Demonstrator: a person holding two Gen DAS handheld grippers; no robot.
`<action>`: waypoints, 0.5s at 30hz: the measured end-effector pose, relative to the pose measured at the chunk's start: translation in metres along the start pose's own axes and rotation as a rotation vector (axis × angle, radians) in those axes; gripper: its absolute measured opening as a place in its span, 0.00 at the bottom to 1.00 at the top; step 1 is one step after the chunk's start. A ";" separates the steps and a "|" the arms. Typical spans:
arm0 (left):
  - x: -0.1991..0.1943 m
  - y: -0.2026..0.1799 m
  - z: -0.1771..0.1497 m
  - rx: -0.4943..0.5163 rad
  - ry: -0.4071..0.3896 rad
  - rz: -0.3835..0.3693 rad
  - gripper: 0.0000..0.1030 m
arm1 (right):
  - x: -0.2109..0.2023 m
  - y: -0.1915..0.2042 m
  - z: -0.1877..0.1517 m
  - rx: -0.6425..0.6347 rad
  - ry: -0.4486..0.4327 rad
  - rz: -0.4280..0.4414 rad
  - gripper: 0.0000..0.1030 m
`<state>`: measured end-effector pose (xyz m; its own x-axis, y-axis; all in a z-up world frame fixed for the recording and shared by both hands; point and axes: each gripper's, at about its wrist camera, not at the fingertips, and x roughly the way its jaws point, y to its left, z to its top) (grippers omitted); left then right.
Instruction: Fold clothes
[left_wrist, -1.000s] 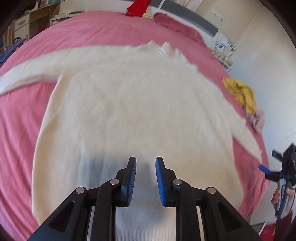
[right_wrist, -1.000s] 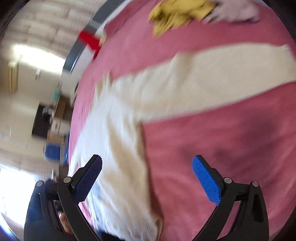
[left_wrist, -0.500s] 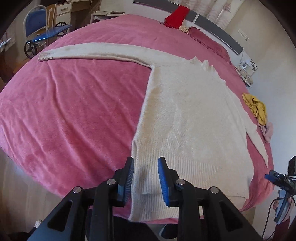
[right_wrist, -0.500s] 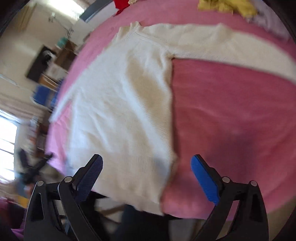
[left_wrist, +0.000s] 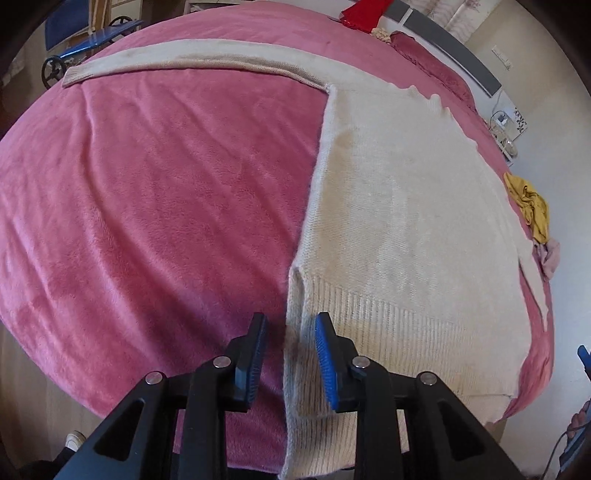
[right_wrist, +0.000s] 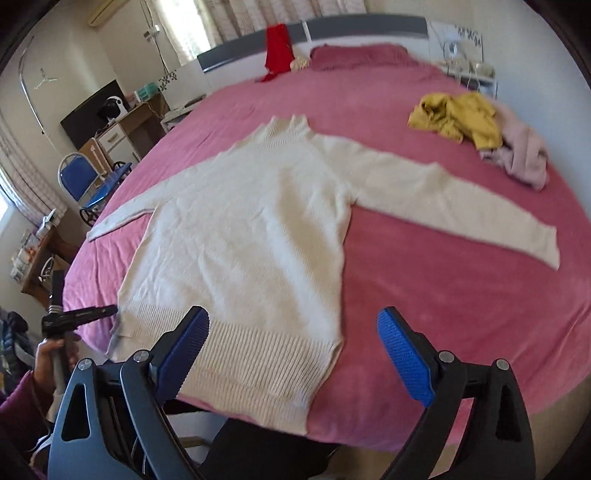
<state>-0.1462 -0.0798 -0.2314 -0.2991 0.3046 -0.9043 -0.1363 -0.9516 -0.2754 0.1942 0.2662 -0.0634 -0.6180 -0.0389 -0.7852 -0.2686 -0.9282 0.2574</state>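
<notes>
Sweater lies flat on the bed, sleeves spread. Left claw straddles the hem corner, not yet pinching. Right claw is opening, empty, above the hem. Advise gripping both hem corners evenly before folding.

Knitted sweater, plush bedspread

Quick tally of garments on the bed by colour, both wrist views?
Cream: 1, the sweater spread flat
Yellow: 1, the crumpled top
Pale pink: 1, the bundle beside the yellow one
Red: 1, the garment hanging at the headboard
Total: 4
</notes>
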 end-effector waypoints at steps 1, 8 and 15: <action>0.004 -0.002 0.003 0.013 0.004 0.005 0.26 | 0.003 0.000 -0.004 0.005 0.012 0.000 0.92; 0.021 -0.001 0.013 0.001 0.025 -0.028 0.26 | -0.005 0.012 -0.007 -0.022 -0.079 -0.023 0.92; 0.010 -0.007 0.018 0.016 -0.006 -0.061 0.26 | 0.009 0.017 -0.009 -0.089 0.033 -0.087 1.00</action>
<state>-0.1648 -0.0693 -0.2323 -0.2959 0.3621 -0.8839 -0.1694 -0.9306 -0.3245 0.1907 0.2472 -0.0708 -0.5700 0.0318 -0.8210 -0.2523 -0.9578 0.1380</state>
